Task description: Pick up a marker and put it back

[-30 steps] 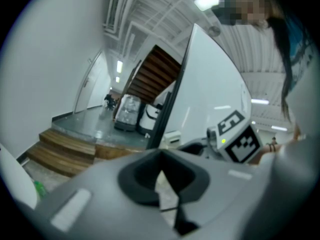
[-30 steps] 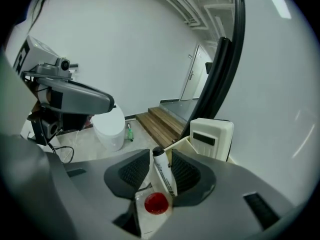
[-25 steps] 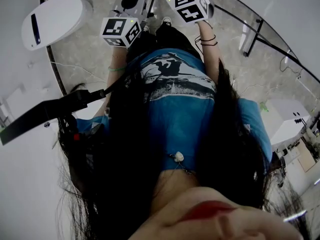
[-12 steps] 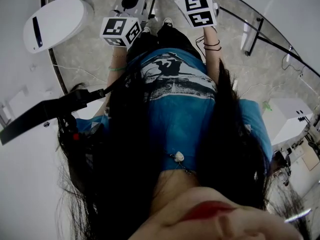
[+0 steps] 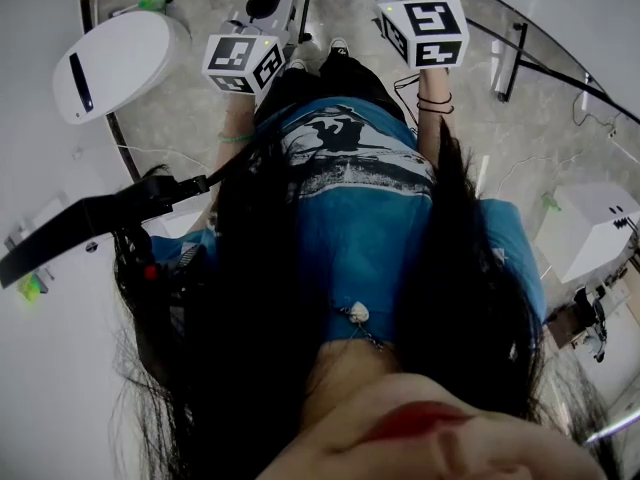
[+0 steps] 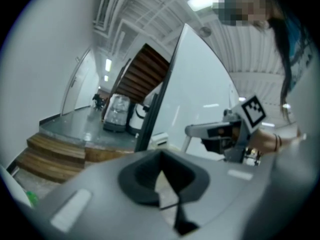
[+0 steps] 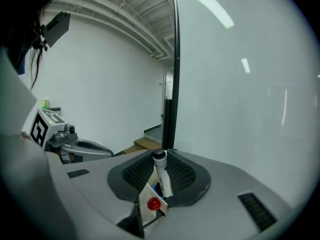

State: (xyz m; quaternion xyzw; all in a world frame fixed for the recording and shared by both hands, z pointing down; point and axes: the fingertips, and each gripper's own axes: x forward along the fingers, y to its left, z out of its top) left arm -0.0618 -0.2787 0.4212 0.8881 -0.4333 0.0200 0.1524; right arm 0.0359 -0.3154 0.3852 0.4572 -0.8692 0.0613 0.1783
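In the right gripper view a white marker (image 7: 161,176) with a black cap stands upright between the jaws of my right gripper (image 7: 159,160). Its jaws have just been closing and now press on the marker. A red round end (image 7: 153,203) and a bit of blue show lower in the same gap. In the head view the right gripper's marker cube (image 5: 425,28) is held out in front of the person, higher than the left cube (image 5: 243,60). My left gripper (image 6: 161,159) points about level, its black pads meeting with nothing between them.
A tall pale panel in a black frame (image 7: 172,84) stands just ahead of both grippers. A white round device (image 5: 115,58) sits on the floor at the left, a white box (image 5: 590,228) at the right. Wooden steps (image 6: 55,154) lie beyond the left gripper.
The right gripper's cube has shifted to the right and rolled, showing a different face. The left cube has stayed where it was.
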